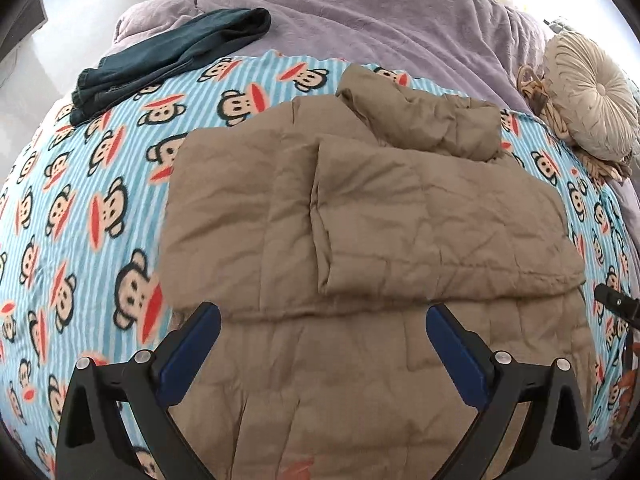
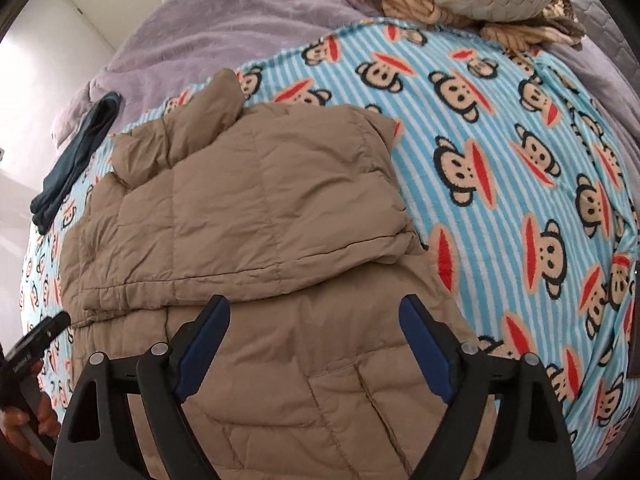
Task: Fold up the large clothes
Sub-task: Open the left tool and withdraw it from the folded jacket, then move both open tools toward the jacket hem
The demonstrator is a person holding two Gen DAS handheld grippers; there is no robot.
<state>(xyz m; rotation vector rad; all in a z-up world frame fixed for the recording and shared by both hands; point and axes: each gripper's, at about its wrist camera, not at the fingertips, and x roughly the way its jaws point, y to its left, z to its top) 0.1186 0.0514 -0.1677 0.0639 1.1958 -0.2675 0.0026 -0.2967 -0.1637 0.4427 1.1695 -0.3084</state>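
Left claw (image 1: 323, 322) hangs over the near part of the jacket (image 1: 360, 216), jaws spread wide, nothing between the blue pads (image 1: 192, 352), not touching the cloth. Right claw (image 2: 315, 318) same: jaws wide apart, empty, above the jacket's near half. Each claw shows at the edge of the other's view as a black tip.

Tan quilted jacket lies flat on the bed, on the striped monkey blanket (image 1: 80, 208). Its far part is folded back over the near part, so a folded edge runs across just ahead of both claws. One sleeve (image 1: 420, 120) lies bunched across the far end, and a second folded flap lies down the middle in the left wrist view.

Dark teal garment (image 1: 168, 56), folded, sits at the far left corner of the monkey blanket, partly on the purple blanket (image 1: 360, 12), well apart from the jacket. Round beige pillow (image 1: 588, 100) at the far right, with a knotted rope thing (image 1: 536, 84) touching it. A hand (image 2: 24, 424) grips the left claw's handle at the lower left of the right wrist view.

No containers in sight.
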